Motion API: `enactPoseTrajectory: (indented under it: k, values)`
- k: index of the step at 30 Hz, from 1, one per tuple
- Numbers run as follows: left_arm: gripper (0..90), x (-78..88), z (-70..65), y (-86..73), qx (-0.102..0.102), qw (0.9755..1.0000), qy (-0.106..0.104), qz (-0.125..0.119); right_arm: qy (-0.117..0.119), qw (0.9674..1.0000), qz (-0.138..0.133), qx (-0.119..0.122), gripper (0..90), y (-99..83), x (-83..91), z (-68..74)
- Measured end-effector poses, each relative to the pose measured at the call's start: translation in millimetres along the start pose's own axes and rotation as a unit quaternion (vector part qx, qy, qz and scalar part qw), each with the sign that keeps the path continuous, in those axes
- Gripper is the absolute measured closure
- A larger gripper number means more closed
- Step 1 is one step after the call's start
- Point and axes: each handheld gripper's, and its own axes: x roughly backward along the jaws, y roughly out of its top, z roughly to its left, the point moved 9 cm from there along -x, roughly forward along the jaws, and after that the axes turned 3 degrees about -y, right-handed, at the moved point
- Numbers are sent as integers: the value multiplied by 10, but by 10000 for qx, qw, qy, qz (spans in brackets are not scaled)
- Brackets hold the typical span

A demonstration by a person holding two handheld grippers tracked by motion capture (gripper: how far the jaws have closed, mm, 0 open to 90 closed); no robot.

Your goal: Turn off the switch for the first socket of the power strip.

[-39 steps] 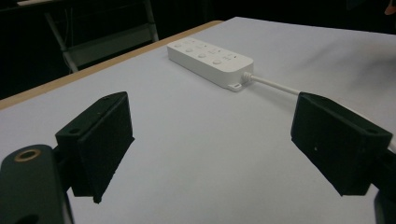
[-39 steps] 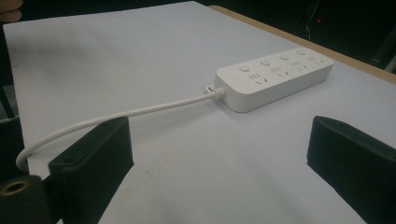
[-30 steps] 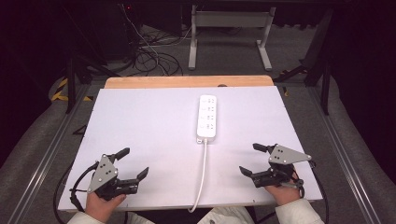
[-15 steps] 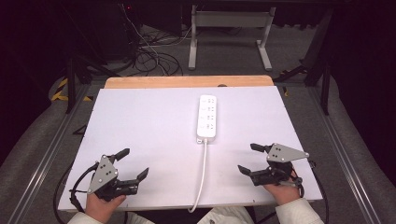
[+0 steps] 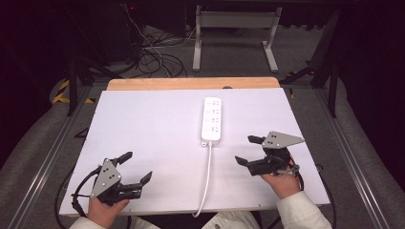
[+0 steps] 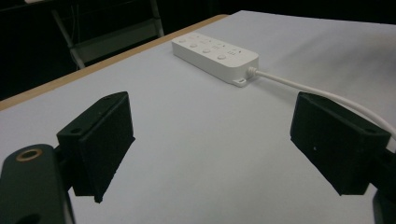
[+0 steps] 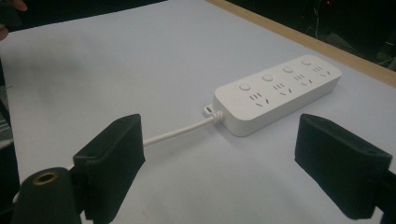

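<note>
A white power strip (image 5: 212, 120) with several sockets and buttons lies in the middle of the white table top (image 5: 153, 129). Its white cable (image 5: 207, 176) runs back over the near edge. My left gripper (image 5: 137, 166) rests open at the near left, with nothing between its jaws. My right gripper (image 5: 245, 150) hovers at the near right, just right of the strip's cable end. It is open and holds nothing, and its jaws have just been closing a little. In the left gripper view the strip (image 6: 215, 53) lies far ahead. In the right gripper view the strip (image 7: 278, 93) sits close ahead.
A wooden strip (image 5: 191, 84) borders the far side of the table. Beyond it are tangled cables (image 5: 153, 57) on the floor and a grey metal stand (image 5: 234, 28). Metal rails run along both sides of the table.
My right gripper has lifted and moved forward, toward the strip's cable end. The left gripper and the strip have stayed where they were.
</note>
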Motion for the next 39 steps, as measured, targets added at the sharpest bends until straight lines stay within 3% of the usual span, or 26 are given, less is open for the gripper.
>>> enactPoseTrajectory:
  k: [29, 39]
  values:
    - [137, -19, -13, -11, -53, 10000, 8, 45, -181, 9998, 39, 65, 185, 438, -399, -145]
    - [137, -23, -22, -9, -70, 10000, -1, 41, -240, 9996, 129, 77, 253, 522, -565, -158]
